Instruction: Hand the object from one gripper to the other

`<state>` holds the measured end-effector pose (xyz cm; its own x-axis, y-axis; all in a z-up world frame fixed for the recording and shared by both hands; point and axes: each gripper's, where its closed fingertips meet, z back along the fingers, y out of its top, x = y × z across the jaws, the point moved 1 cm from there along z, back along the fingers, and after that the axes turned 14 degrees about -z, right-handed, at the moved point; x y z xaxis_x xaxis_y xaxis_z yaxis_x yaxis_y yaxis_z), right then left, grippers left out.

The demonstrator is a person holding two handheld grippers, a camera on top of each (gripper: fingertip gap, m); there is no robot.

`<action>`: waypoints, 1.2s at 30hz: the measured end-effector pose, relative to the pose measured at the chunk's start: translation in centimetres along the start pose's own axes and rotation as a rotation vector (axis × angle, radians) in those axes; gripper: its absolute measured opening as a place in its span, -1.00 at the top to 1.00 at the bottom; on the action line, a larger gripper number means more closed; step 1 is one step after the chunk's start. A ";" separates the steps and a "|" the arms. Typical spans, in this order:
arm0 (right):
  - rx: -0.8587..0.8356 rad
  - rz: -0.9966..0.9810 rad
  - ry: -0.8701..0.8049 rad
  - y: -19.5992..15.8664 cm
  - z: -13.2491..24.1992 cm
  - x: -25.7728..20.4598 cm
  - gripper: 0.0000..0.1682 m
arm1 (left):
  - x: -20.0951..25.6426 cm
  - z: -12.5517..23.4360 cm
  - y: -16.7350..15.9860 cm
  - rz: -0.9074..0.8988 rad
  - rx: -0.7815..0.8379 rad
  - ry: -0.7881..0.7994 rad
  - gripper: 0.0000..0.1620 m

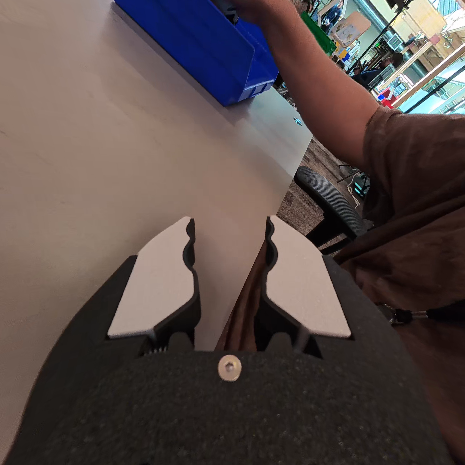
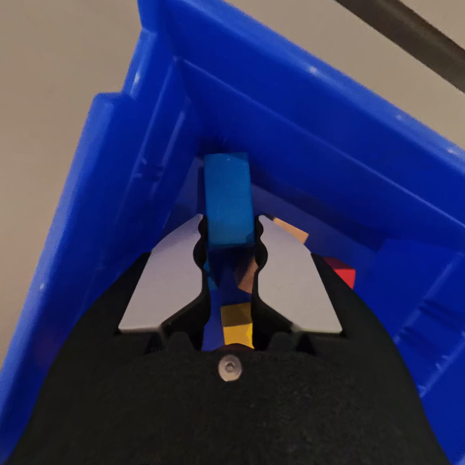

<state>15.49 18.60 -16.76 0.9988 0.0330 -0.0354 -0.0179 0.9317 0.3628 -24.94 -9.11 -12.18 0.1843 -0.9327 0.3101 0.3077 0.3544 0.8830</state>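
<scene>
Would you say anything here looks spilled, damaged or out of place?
Nothing stands out. The right hand-held gripper is shut on a blue block inside the blue bin, above yellow, red and tan blocks lying loose in it. The left hand-held gripper waits open and empty over the table.

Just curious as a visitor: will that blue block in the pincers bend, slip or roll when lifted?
The blue block looks rigid with flat faces, so it probably won't bend or roll. The right gripper pinches only its near end, so it may pivot. Its matte surface suggests fair grip.
</scene>
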 end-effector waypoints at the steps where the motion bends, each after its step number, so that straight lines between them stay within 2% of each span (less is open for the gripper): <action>1: -0.021 0.007 -0.002 -0.3 -0.3 0.0 0.58 | 0.0 0.0 -0.1 -0.001 -0.007 0.002 0.34; 4: -0.110 0.033 -0.040 -1.5 -1.3 0.6 0.58 | -0.2 0.0 -0.3 0.003 -0.011 0.003 0.34; 14: -0.158 -0.004 0.024 -1.5 -1.3 0.8 0.59 | 0.0 -0.2 -0.3 0.006 -0.016 -0.008 0.34; 21: -0.098 0.016 -0.022 -1.4 -0.9 1.2 0.53 | 0.2 -0.3 -0.4 -0.002 -0.027 -0.010 0.33; 24: 0.016 0.016 -0.061 -0.7 2.6 1.7 0.45 | 0.2 -0.3 -0.4 0.001 -0.026 -0.010 0.33; 28: 0.422 0.034 -0.040 -0.2 13.3 -0.1 0.42 | -0.3 0.2 -0.2 -0.029 -0.022 0.034 0.33; 30: 0.646 0.052 0.039 -2.3 18.3 -2.7 0.43 | -0.7 0.6 0.0 -0.055 -0.017 0.065 0.33; 32: 0.796 0.043 0.178 -6.1 20.6 -6.2 0.43 | -1.2 1.1 0.5 -0.092 0.001 0.113 0.31; 34: 0.818 0.032 0.308 -10.8 19.7 -9.8 0.43 | -1.6 1.6 0.9 -0.132 0.013 0.157 0.28; 36: 0.787 -0.001 0.358 -15.0 17.3 -12.2 0.42 | -2.2 1.9 1.1 -0.198 0.009 0.211 0.24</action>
<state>4.38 -2.06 -5.67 0.9222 0.2676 -0.2790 0.1511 0.4148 0.8973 -26.80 -6.83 -11.17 0.3123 -0.9485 0.0523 0.3487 0.1657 0.9225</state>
